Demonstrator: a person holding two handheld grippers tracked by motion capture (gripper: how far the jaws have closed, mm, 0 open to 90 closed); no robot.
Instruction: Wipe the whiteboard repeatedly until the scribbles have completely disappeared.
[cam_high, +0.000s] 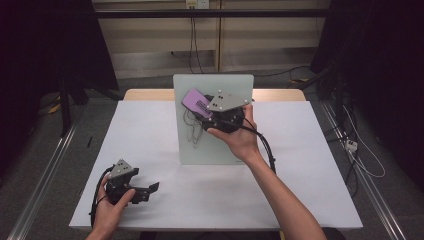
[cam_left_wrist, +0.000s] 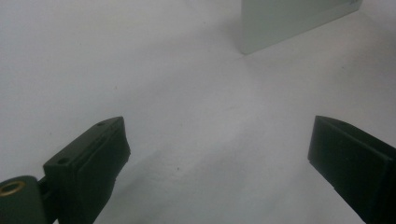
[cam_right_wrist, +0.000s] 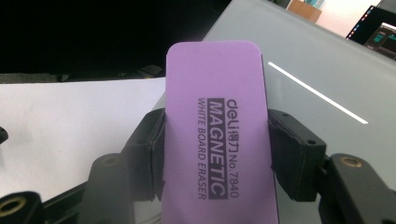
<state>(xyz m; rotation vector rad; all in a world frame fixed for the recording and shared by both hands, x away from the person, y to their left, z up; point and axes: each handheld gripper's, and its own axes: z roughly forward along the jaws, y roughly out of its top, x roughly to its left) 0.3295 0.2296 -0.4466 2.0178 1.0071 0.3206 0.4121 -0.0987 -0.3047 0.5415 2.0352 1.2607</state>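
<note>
Where right tool (cam_right_wrist: 215, 154) clamps, purple eraser (cam_right_wrist: 217, 121) between jaws

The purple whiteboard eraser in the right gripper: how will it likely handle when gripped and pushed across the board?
The eraser, clamped by the right gripper, looks like foam, so probably light and slightly squashy. Its flat shape shouldn't roll. The whiteboard looks smooth, so it should slide easily.

White-topped table (cam_high: 150, 150), wood showing along its far edge. Standing on it, just past the middle, a pale whiteboard (cam_high: 200, 145) with dark scribbles low on its left half. Near-left of the whiteboard, well apart from it, the left gripper (cam_high: 147, 192) rests on the tabletop in a hand, jaws spread wide over bare white surface.
</note>
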